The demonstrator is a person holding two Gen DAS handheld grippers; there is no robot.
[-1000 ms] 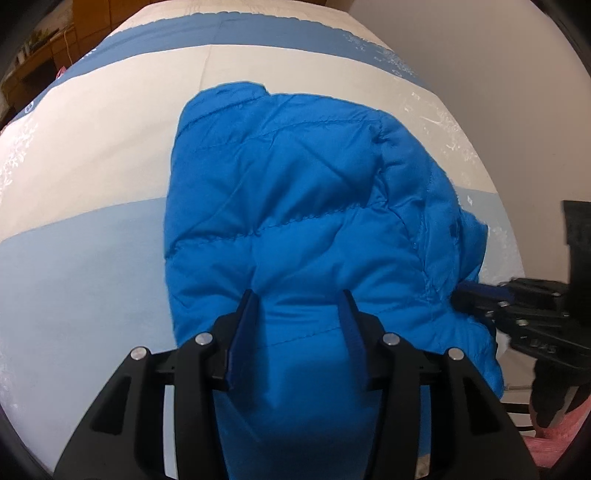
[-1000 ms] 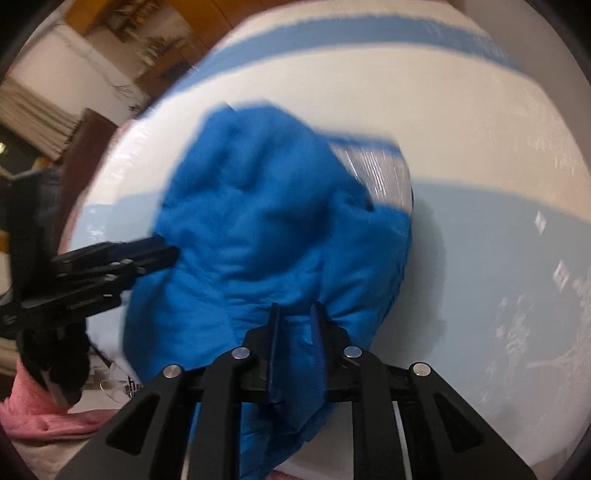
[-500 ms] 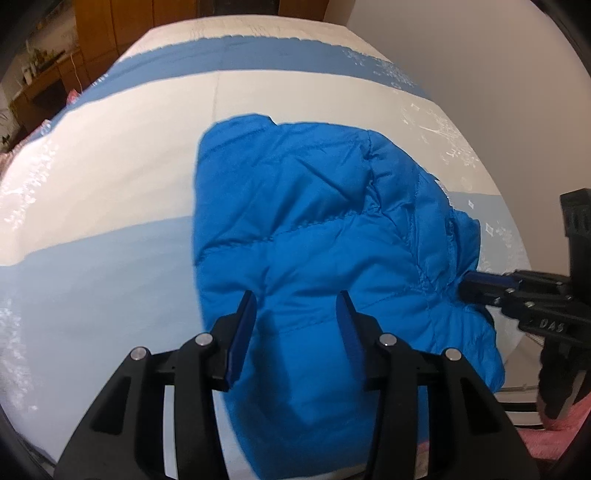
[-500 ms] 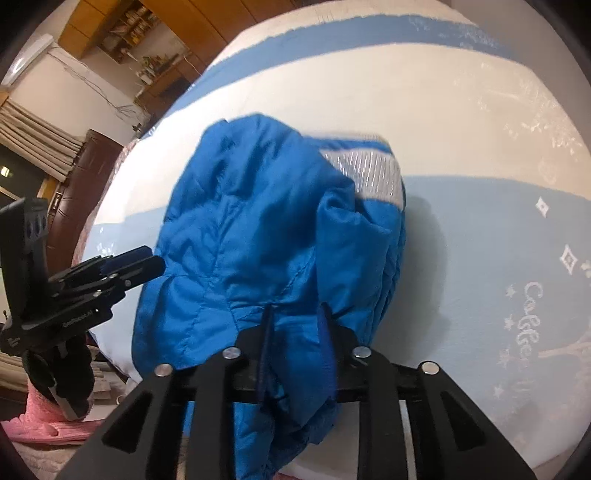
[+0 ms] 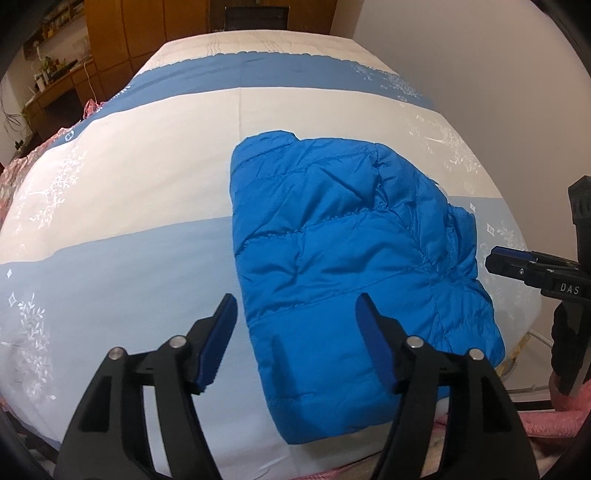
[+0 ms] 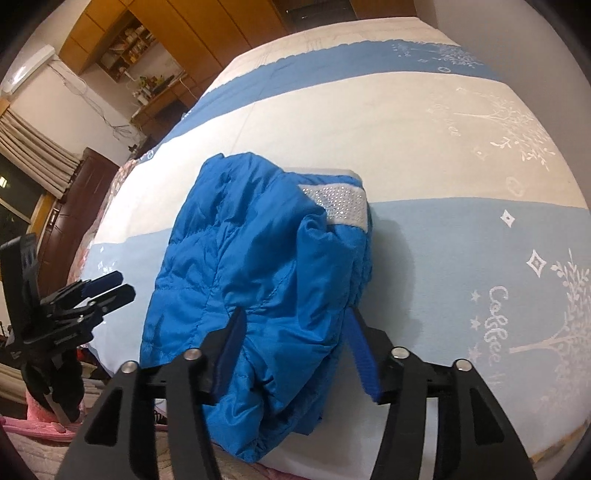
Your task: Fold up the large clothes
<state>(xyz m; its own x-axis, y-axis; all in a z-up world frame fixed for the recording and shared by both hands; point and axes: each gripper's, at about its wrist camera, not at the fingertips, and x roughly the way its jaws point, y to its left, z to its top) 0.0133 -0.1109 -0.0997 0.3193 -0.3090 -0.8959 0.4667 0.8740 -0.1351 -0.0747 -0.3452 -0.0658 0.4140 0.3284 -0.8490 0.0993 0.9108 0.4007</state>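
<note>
**Blue jacket lies folded on the bed, both grippers opening above it**

The blue padded jacket [image 5: 354,258] lies in a folded bundle on the bed [image 5: 129,184], near the front edge of it. The bed cover has wide stripes of cream, light blue and darker blue, with white tree and star prints. The jacket rests partly on the cream stripe and partly on the light blue one. In the right wrist view a silver-grey band with small dots [image 6: 338,203] shows at the far right corner of the bundle, and the near edge of the jacket [image 6: 258,295] hangs a little over the bed's edge.

The left gripper [image 5: 295,325] is above the near left part of the jacket. Its jaws are opening and stand wide apart. The blue pads [image 5: 218,343] do not press on the cloth; the left pad is over the bare bed cover and the right pad is over the jacket. Nothing is held.

The right gripper [image 6: 295,347] is above the near edge of the bundle. Its jaws are opening too. A thick fold of the jacket is between them, but the pads [image 6: 364,354] stand off from it on both sides, so the cloth is not gripped.

Each gripper shows at the edge of the other's view, beside the jacket and not touching it. Wooden cupboards [image 5: 147,22] stand behind the bed
</note>
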